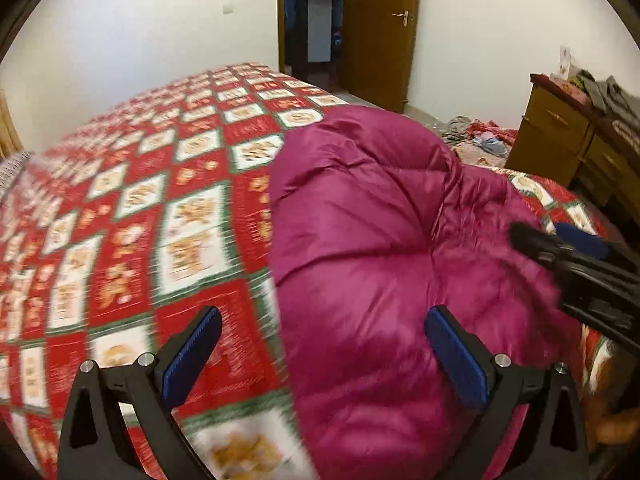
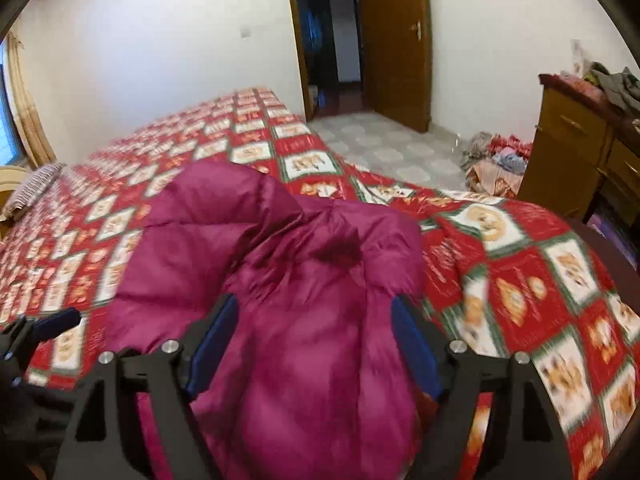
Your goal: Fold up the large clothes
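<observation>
Plainly, both grippers, left gripper (image 1: 320, 356) and right gripper (image 2: 316, 344), jaws apart over magenta jacket (image 1: 372, 240).

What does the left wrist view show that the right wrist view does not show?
Only the left view: the right gripper seen from outside, over the jacket. Only the right view: a striped pillow, a curtain, and the left gripper at the edge. Both: magenta jacket, patterned bedspread, open door, wooden dresser.
</observation>
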`<state>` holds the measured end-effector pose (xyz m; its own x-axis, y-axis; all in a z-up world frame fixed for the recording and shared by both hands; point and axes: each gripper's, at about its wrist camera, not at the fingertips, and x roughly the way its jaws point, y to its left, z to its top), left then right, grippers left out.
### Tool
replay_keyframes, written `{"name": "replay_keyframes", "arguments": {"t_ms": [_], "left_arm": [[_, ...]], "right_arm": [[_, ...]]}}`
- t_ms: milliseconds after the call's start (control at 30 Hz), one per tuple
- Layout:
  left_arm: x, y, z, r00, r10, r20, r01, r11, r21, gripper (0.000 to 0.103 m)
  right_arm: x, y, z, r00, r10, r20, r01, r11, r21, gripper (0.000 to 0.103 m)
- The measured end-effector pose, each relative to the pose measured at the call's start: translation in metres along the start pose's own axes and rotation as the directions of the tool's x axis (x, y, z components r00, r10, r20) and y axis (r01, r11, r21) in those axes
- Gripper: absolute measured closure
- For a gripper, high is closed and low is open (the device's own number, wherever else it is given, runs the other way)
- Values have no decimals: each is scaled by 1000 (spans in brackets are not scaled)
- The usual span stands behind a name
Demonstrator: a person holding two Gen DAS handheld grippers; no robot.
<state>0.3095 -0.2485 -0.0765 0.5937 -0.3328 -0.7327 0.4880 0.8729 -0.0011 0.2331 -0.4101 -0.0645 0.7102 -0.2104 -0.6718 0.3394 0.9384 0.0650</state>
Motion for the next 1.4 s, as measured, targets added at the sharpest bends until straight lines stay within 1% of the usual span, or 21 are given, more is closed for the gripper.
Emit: {"name": "replay_keyframes", "arguments": {"t_ms": [67,167,233,300,400,467,533,633,700,800,933,1067,1133,1300,1400], "left_arm": [[-10,2,-9,1000,10,-7,-10,1000,1,1],[-27,4,-25,1000,-6,-6,6,1000,8,1],[-37,2,-36,1000,1,8,-1,1000,14,1],[-53,-3,-51,999,7,39,-8,999,31,1],[-74,-7,-70,996,19,82,-23,999,48,1],[-84,-8,-79,994,29,103,-33,998,45,1],[-93,-9,-85,992,46,119,-51,998,36,1],[-113,-16,-95,986,62,157,-70,997,41,1],[-127,-19,-101,978,84,189,-93,995,40,1],[-145,-21,-106,970,94,222,-104,994,35,1],[-167,-26,-112,954,119,275,-127,992,10,1],[-186,-28,-113,948,106,300,-108,994,-11,1],[-196,-29,-113,941,105,321,-104,994,-18,1],[-219,-27,-114,924,102,368,-100,995,-23,1],[-232,-27,-115,909,95,406,-94,995,-22,1]], "right_arm": [[-25,3,-14,999,-38,2,38,999,-15,22],[-55,1,-37,999,-46,8,46,999,7,21],[-71,-2,-49,998,-55,7,55,998,35,17],[-87,-4,-61,998,-60,20,59,997,54,17],[-109,0,-74,996,-84,43,82,996,33,17],[-119,3,-78,993,-97,60,96,995,14,14],[-131,7,-86,992,-99,77,99,995,5,8],[-148,10,-98,988,-89,125,89,996,9,8],[-159,9,-106,985,-76,156,73,997,25,8],[-169,10,-113,983,-56,173,49,998,43,8],[-182,9,-115,977,-53,208,43,998,55,8],[-205,7,-113,962,-35,270,14,997,80,7],[-217,8,-110,953,-45,299,24,997,72,4],[-252,21,-106,916,-55,398,46,998,33,1],[-268,29,-105,891,-53,451,53,999,11,0]]}}
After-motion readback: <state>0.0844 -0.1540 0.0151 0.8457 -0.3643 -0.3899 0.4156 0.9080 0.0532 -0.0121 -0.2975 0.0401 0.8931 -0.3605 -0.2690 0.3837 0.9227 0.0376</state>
